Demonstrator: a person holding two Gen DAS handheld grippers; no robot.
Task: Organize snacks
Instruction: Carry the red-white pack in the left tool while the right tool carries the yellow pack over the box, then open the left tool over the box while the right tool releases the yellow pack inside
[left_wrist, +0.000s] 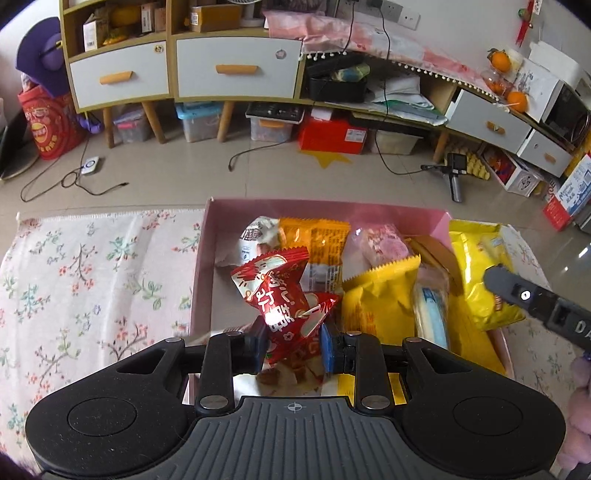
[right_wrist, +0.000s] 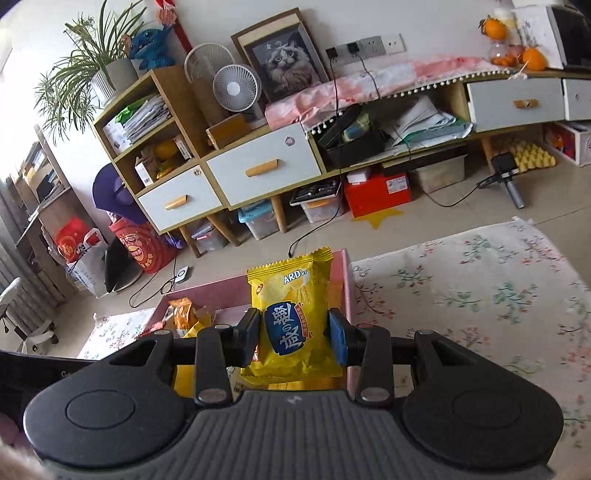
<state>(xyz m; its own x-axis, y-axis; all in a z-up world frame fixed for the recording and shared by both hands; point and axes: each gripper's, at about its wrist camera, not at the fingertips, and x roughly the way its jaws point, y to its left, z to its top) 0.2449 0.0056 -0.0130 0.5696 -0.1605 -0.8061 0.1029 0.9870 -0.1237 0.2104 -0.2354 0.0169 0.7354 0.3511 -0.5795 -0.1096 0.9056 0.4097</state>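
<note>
A pink box (left_wrist: 258, 206) sits on a floral cloth and holds several snack packets. My left gripper (left_wrist: 293, 345) is shut on a red foil packet (left_wrist: 275, 284), which stands up twisted over the box's left part. Behind it lie an orange packet (left_wrist: 325, 243), a white packet (left_wrist: 255, 232), a yellow packet (left_wrist: 376, 295) and a pink one (left_wrist: 384, 243). My right gripper (right_wrist: 293, 336) is shut on a yellow chip bag (right_wrist: 295, 306), held upright above the pink box (right_wrist: 345, 280) near its right wall. One finger of that right gripper (left_wrist: 517, 291) shows at the right of the left wrist view, over a yellow bag (left_wrist: 476, 266).
The floral cloth (left_wrist: 92, 277) spreads left of the box, and floral cloth (right_wrist: 480, 306) also lies to its right. Beyond the table is a tiled floor with cables (left_wrist: 74, 181), a low cabinet with drawers (left_wrist: 236, 70), storage bins (left_wrist: 199, 122) and a red box (left_wrist: 332, 134).
</note>
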